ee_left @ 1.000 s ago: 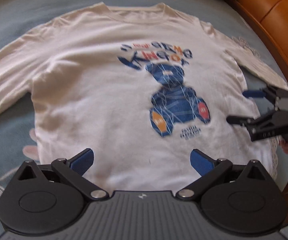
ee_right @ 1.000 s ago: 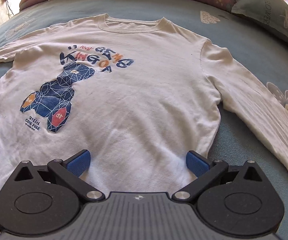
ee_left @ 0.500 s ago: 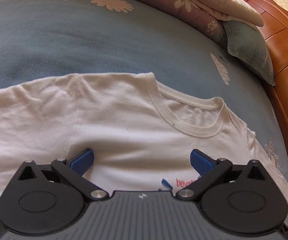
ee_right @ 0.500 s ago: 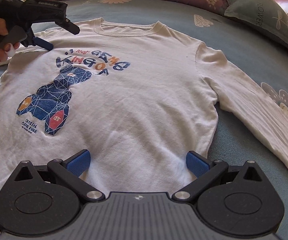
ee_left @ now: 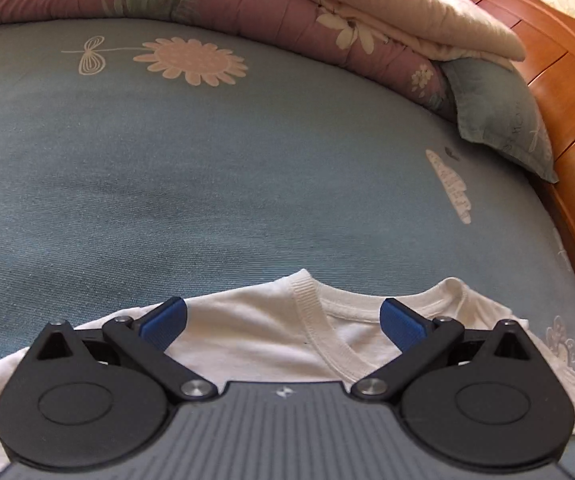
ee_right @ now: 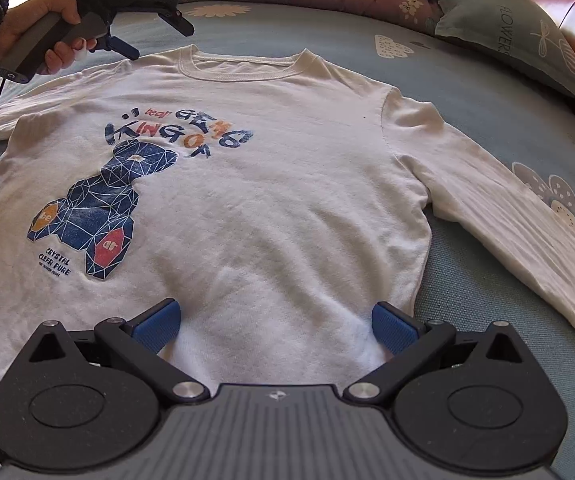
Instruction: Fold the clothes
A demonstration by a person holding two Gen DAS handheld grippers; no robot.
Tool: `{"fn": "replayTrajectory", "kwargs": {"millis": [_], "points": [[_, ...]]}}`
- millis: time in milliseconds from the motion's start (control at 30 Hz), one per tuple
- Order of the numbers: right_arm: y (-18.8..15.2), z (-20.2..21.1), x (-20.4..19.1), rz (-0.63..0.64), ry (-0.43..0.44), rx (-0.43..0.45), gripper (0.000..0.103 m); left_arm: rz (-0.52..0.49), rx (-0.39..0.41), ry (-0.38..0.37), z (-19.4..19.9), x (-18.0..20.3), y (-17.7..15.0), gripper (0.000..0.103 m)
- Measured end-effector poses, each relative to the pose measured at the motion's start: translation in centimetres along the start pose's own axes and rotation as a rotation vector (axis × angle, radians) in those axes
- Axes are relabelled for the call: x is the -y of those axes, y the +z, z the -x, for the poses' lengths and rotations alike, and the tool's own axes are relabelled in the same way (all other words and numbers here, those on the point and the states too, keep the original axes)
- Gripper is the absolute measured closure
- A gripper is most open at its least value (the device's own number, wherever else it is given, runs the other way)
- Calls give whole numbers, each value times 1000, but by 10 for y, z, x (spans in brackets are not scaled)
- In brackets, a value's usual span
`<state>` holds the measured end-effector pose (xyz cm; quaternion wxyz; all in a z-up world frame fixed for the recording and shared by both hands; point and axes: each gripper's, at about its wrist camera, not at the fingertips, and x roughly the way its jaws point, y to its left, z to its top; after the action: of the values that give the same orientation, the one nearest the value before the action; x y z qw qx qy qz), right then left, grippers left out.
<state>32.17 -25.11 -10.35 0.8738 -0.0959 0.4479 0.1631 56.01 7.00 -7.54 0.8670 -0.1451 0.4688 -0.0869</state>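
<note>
Now the white long-sleeved shirt (ee_right: pixel 271 184) is lying flat, print up, on the blue bedsheet (ee_left: pixel 215 168). Left gripper (ee_left: pixel 283 320) is hovering wide open, gripping nothing, over the collar (ee_left: pixel 311 320); right gripper (ee_right: pixel 275 326) is gaping empty near the hem.

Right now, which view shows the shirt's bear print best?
The right wrist view. The bear print sits there whole and sharp on the flat shirt, lettering included. The left wrist view shows only the shirt's collar and shoulders; the print is out of frame below the hand-held gripper.
</note>
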Motion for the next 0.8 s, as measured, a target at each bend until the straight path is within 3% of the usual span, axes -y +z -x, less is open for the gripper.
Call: {"fn": "replayTrajectory", "kwargs": {"millis": [167,233,533,800], "points": [[-2,1,0,-2,-2,13,0,-40,-57,-56,18,12,-24,1],[-3,1,0,-2,-2,17,0,-82,-72,-42,10,18,-28,1],[-6,2,-1,-4,-5,41,0,-63,-29,21,-40,16,19,1],[-8,4,2,31,21,59,0,-226,-39,-17,11,38,-11,1]]}}
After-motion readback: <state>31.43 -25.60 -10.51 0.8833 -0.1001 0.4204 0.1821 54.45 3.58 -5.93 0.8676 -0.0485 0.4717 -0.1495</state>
